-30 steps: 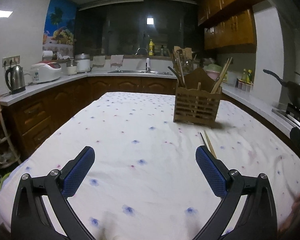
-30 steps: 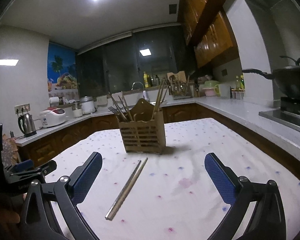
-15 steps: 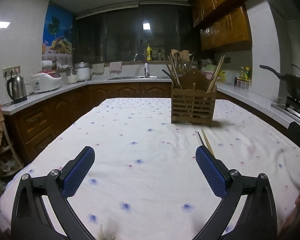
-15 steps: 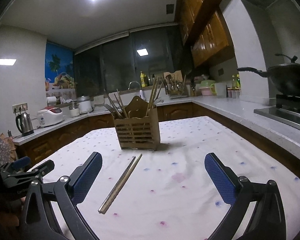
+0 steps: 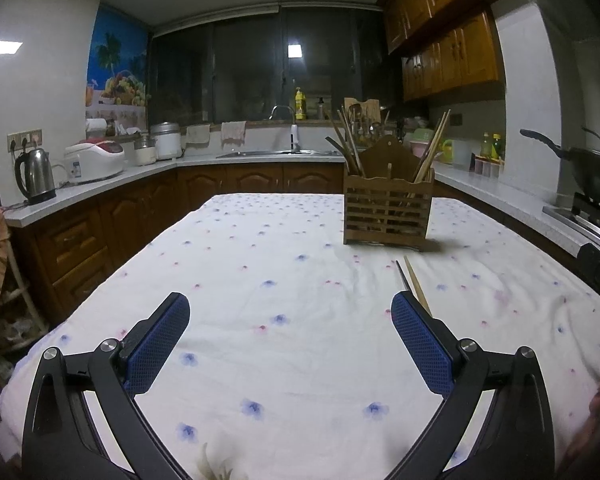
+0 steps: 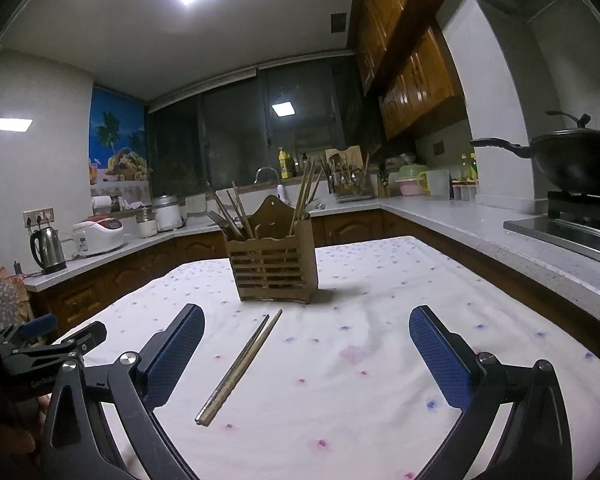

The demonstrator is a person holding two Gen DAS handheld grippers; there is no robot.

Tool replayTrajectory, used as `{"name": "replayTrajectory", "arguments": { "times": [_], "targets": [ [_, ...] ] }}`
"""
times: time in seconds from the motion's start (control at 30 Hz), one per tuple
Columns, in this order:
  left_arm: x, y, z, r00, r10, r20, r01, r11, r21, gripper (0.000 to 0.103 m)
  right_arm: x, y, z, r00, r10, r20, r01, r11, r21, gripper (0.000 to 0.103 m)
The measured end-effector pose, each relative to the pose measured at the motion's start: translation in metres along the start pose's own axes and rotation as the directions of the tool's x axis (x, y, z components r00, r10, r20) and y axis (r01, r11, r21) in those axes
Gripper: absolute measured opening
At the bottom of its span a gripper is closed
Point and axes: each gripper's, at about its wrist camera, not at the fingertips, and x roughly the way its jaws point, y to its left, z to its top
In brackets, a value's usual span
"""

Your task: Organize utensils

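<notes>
Presently one chopstick pair [image 6: 240, 366] is left loose mid-table before the wooden holder [image 6: 274, 276]; both grippers [image 5: 290, 344] [image 6: 306, 354] are held spread, empty

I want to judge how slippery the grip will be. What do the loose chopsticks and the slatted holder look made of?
The chopsticks look mixed: one pale and matte, probably wood or bamboo; the other darker with a slight sheen, possibly metal, though the dim light leaves that open. The utensil holder looks like brown wood or bamboo: matte, with cut slats and a scalloped back panel.

Right claw [image 6: 306, 344] has lowered toward chopsticks [image 6: 240, 368].
</notes>
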Motion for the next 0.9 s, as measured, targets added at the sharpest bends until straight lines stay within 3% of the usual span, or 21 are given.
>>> {"name": "replayTrajectory", "arguments": {
  "times": [0.9],
  "targets": [
    [0.001,-0.001,0.002,1.000,-0.011,-0.008,0.011,1.000,0.017,0.103,0.001,0.012,0.005,1.000,0.022,0.005,-0.022,1.000,-0.012,0.103]
  ]
}}
